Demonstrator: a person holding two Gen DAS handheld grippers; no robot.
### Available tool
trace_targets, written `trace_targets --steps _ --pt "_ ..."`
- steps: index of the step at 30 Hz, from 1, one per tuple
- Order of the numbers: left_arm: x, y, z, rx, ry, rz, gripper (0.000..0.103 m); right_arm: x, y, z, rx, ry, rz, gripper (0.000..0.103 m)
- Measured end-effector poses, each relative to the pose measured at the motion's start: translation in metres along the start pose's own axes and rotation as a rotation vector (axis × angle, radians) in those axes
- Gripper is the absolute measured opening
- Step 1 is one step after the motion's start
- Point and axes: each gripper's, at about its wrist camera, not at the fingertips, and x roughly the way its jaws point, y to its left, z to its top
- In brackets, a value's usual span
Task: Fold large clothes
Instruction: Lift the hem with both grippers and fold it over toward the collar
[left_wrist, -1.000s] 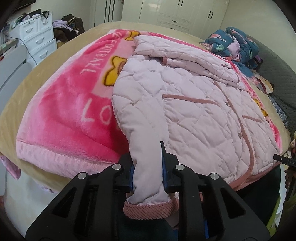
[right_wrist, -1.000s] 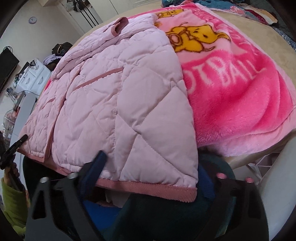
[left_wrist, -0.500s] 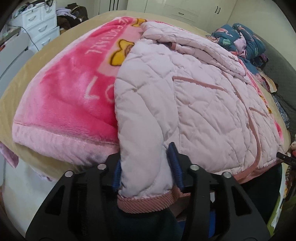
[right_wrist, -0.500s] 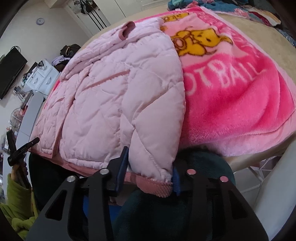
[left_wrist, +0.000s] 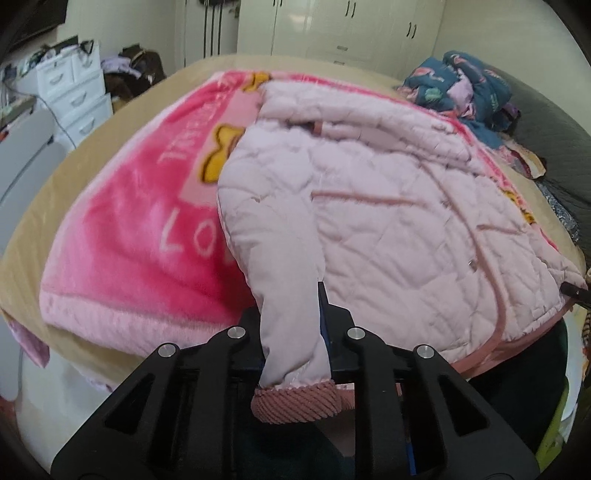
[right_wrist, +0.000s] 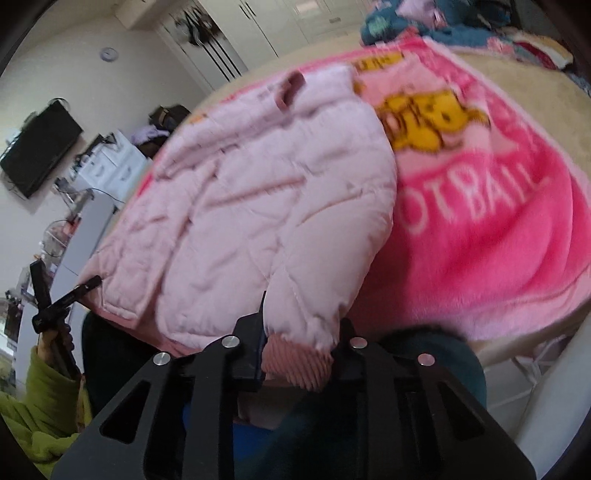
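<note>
Two sleeves are in hand at once, one in each tool, and that marks the step: the grips for the first fold are set and the fold itself is not yet made. The pink quilted jacket (left_wrist: 388, 221) lies front-up on a bright pink blanket (left_wrist: 140, 229) spread over the bed (left_wrist: 44, 192), its hem toward the person and its collar toward the wardrobe.

The left tool (left_wrist: 291, 332) is pinched narrow on the left sleeve (left_wrist: 284, 280) just above the ribbed cuff (left_wrist: 295, 402), which hangs free below the pads. This tool's jaws have just been closing again, and the sleeve sits between them. The right tool (right_wrist: 299, 332) is also clamped, on the other sleeve (right_wrist: 306, 295) at its own ribbed cuff (right_wrist: 295, 365); its jaws have just been closing from wide, with the fabric gathered between them. Both pictures are blurred by motion.

My judgement is that the next move calls for lifting both cuffs clear of the blanket and carrying them inward across the jacket's chest, so the sleeves lie flat over the front panels. The padding is bulky and springy, so the grips need to hold until each sleeve is laid down; releasing too high would let it flop back outward. The blanket beneath is plush and could drag along if a cuff is pulled low.
</note>
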Motion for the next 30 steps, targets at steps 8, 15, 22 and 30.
trace_targets --steps 8,15,22,30 --pt "-0.016 -0.007 0.019 0.000 -0.075 -0.015 0.011 -0.029 0.024 0.019 -0.072 -0.198 0.001 0.016" --pt "-0.025 -0.011 0.034 -0.006 -0.118 -0.032 0.011 -0.032 0.022 0.036 -0.042 -0.233 0.022 0.015" --pt "-0.029 -0.011 0.055 -0.015 -0.165 -0.055 0.011 -0.038 0.028 0.053 -0.030 -0.266 0.038 0.015" --pt "-0.030 -0.007 0.101 -0.044 -0.231 -0.087 0.011 -0.044 0.034 0.099 -0.028 -0.333 0.062 0.014"
